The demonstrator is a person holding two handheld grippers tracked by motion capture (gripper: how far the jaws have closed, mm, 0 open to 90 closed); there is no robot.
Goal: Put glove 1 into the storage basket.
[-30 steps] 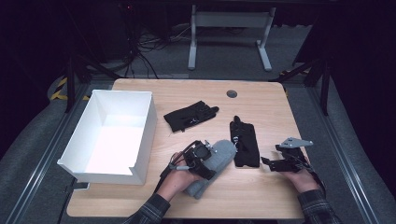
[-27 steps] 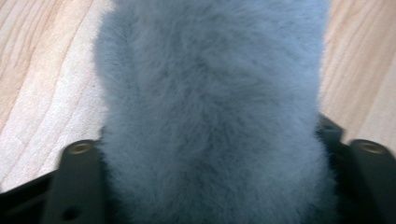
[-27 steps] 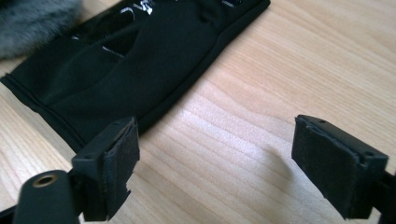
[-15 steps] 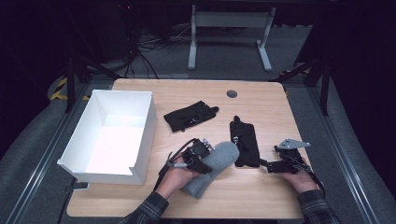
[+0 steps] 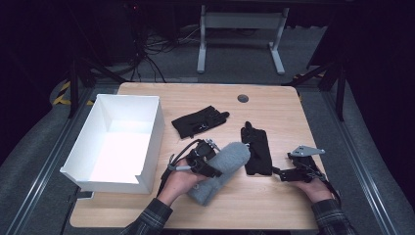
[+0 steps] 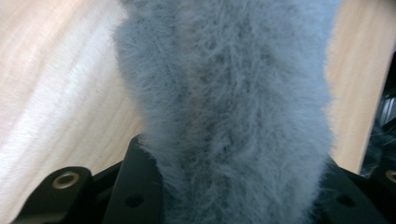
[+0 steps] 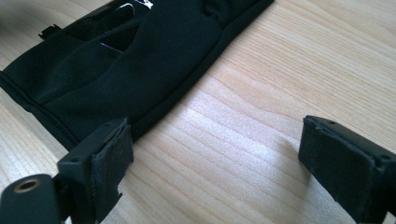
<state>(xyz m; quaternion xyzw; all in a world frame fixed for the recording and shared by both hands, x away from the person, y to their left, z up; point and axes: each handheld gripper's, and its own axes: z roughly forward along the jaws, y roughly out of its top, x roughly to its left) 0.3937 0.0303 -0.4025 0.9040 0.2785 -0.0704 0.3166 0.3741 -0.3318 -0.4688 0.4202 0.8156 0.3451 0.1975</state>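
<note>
Gripping the grey fuzzy mitten [image 5: 222, 169] at near centre of the desk [image 5: 274, 205], our left tool [image 5: 208, 161] is clamped on it; our wide-open, empty right tool [image 7: 212, 158] should straddle the black glove's [image 7: 130, 60] cuff before closing.

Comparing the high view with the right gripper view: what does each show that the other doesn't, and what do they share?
The high view alone takes in the white box, the grey furry mitten in the left gripper, and a second black glove farther back. The right gripper view alone shows the worn pads standing wide apart, the left one at the glove's cuff. Both show the right gripper, the near black glove and the wooden table.
</note>
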